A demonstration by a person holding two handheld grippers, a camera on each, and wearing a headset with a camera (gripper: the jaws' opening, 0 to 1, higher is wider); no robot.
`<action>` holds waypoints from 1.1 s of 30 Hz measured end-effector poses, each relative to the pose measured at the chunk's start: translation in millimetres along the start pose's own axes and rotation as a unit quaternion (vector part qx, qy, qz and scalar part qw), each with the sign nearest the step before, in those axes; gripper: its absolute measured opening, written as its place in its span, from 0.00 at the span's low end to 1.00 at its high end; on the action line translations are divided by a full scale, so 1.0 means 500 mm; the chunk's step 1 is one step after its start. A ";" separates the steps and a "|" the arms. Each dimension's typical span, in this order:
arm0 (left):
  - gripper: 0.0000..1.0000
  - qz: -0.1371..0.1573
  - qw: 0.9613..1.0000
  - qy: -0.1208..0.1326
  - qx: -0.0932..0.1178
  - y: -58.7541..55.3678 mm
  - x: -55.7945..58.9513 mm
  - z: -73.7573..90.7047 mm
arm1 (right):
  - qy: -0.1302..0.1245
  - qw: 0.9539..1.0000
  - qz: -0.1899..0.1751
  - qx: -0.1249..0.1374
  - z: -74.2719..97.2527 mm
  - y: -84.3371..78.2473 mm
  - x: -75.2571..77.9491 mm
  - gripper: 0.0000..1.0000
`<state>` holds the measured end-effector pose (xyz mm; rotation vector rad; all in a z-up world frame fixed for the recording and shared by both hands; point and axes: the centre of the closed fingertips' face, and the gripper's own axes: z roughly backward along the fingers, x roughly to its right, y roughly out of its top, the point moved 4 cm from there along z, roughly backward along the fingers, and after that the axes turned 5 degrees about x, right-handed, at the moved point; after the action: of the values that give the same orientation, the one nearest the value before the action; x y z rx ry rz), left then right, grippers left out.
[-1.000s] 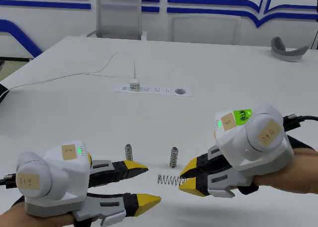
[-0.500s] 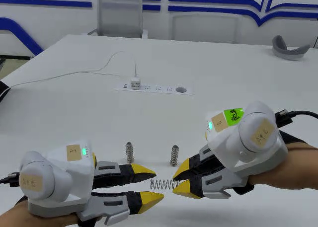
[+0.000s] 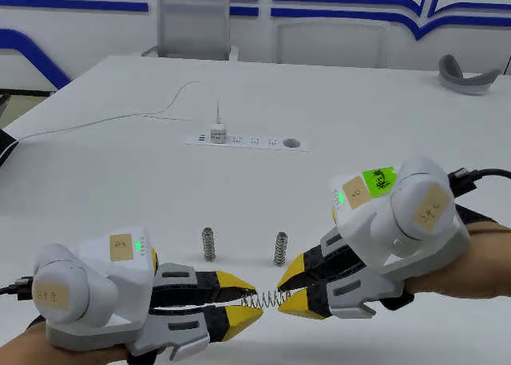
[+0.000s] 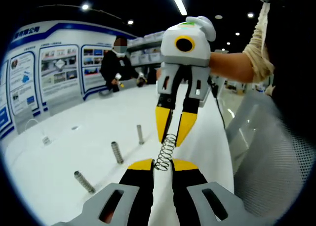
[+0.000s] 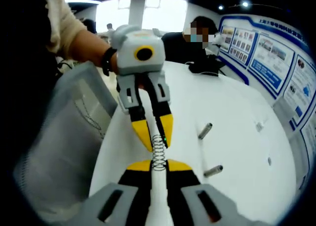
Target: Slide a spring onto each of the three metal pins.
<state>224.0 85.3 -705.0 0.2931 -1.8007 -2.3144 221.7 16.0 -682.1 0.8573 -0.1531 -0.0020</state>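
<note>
Nothing can be read for certain. Tan stickers (image 3: 121,247) on the left gripper (image 3: 255,299) and right gripper (image 3: 281,295), a green sticker (image 3: 378,180) and the wall posters (image 4: 54,67) carry writing too small or blurred.

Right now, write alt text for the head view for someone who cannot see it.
The left hand-held gripper and right hand-held gripper face tip to tip over a white table, a loose spring spanning between their jaws. Behind stand two upright spring-covered pins, then a power strip.
</note>
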 end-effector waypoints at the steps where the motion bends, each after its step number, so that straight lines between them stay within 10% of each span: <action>1: 0.13 0.000 1.000 0.000 0.000 0.000 0.000 0.000 | 0.000 1.000 0.000 0.002 0.001 0.003 0.000 0.12; 33: 0.11 0.011 1.000 -0.004 0.006 0.004 0.004 0.001 | -0.003 0.998 0.018 0.066 -0.014 0.105 -0.005 0.12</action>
<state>222.1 85.0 -703.1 0.2652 -1.8124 -2.2933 217.1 56.0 -647.6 0.9869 -0.1757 0.0394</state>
